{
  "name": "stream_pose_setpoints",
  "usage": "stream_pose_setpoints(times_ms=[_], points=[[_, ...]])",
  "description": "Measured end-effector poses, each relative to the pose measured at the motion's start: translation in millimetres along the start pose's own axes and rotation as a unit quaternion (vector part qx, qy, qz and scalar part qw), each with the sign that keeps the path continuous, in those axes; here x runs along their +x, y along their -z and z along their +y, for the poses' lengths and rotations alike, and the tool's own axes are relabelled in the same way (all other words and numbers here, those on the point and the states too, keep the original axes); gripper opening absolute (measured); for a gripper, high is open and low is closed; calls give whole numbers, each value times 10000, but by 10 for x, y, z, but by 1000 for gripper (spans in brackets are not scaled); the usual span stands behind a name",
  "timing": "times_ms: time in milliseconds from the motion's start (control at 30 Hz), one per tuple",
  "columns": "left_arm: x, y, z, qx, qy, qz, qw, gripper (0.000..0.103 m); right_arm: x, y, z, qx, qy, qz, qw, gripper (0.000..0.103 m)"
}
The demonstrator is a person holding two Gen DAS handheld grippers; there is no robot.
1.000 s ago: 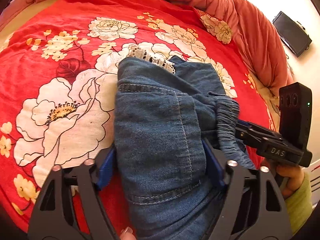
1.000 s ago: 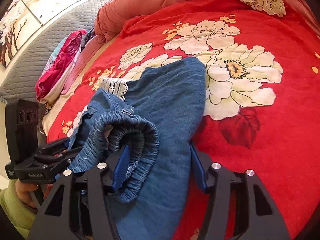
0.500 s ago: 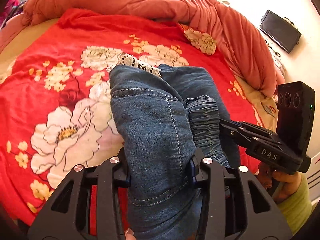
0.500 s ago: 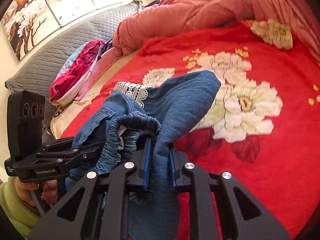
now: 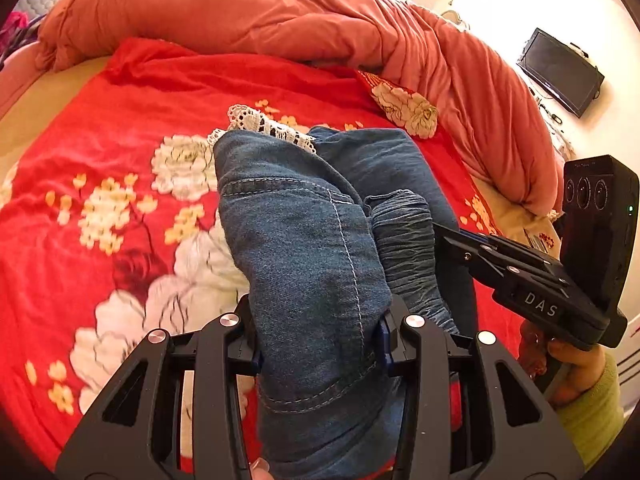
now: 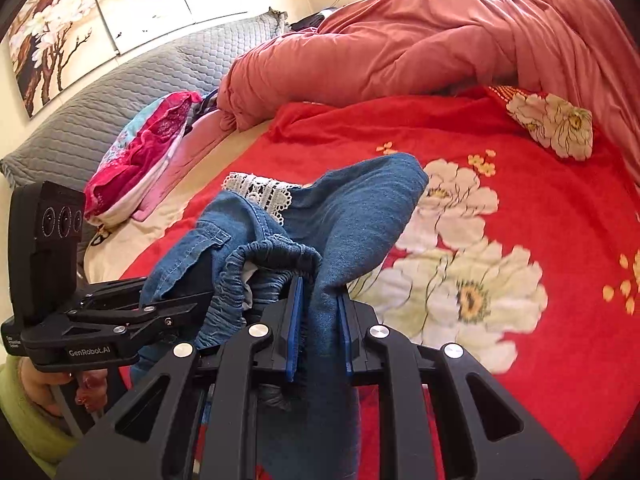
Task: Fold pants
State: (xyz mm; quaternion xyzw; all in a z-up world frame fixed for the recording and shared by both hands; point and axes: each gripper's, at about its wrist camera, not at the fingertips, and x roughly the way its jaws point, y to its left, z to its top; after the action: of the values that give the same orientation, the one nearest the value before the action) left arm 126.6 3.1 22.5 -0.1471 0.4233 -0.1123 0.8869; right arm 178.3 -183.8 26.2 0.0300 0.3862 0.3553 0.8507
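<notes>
Both claws have closed on the pants [image 5: 316,264] and lifted them off the red floral blanket [image 5: 100,200] since the earlier frame. My left gripper [image 5: 320,340] clamps a thick denim bunch, my right gripper [image 6: 318,320] a thinner fold beside the elastic waistband [image 6: 276,256]. I worry that uneven hold lets layers slip and skew the fold.

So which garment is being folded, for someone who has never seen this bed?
On the red floral blanket, in front of the heaped orange duvet, lie blue denim pants, gripped at the near end. Unlike the pink clothes by the headboard, they have a white lace hem.
</notes>
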Motion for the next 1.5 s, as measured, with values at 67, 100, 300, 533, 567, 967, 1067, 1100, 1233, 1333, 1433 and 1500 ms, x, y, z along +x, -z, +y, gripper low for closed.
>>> stream_pose_setpoints(times_ms=[67, 100, 300, 533, 567, 967, 1067, 1100, 1233, 1333, 1433, 1500], points=[[31, -52, 2, 25, -13, -15, 10000, 32, 42, -61, -38, 6, 27, -8, 10000, 15], [57, -89, 6, 30, -18, -17, 10000, 32, 58, -77, -46, 9, 35, -9, 10000, 15], [182, -244, 16, 69, -54, -60, 9999, 32, 197, -180, -154, 39, 136, -2, 9999, 15], [380, -360, 82, 130, -184, -44, 9997, 32, 378, -240, -272, 93, 256, 84, 9996, 15], [415, -362, 92, 127, -209, -30, 9997, 32, 417, -245, -293, 110, 273, 113, 9995, 15], [782, -207, 345, 19, -559, 262, 9981, 46, 845, -3, -599, 405, 945, 769, 9917, 33], [770, -178, 370, 20, -588, 279, 9979, 52, 836, 23, -633, 486, 1035, 799, 9902, 42], [773, -175, 380, -17, -604, 283, 9978, 54, 835, 25, -636, 470, 1078, 807, 9898, 46], [744, -160, 403, -97, -624, 278, 9976, 57, 829, 47, -584, 274, 1287, 850, 9876, 52], [708, -143, 408, -113, -649, 257, 9975, 59, 809, 55, -590, 316, 1330, 851, 9869, 56], [674, -125, 418, -154, -679, 234, 9973, 62, 771, 77, -589, 375, 1336, 839, 9868, 59], [645, -111, 421, -178, -694, 220, 9972, 63, 732, 102, -584, 424, 1324, 833, 9868, 62]])
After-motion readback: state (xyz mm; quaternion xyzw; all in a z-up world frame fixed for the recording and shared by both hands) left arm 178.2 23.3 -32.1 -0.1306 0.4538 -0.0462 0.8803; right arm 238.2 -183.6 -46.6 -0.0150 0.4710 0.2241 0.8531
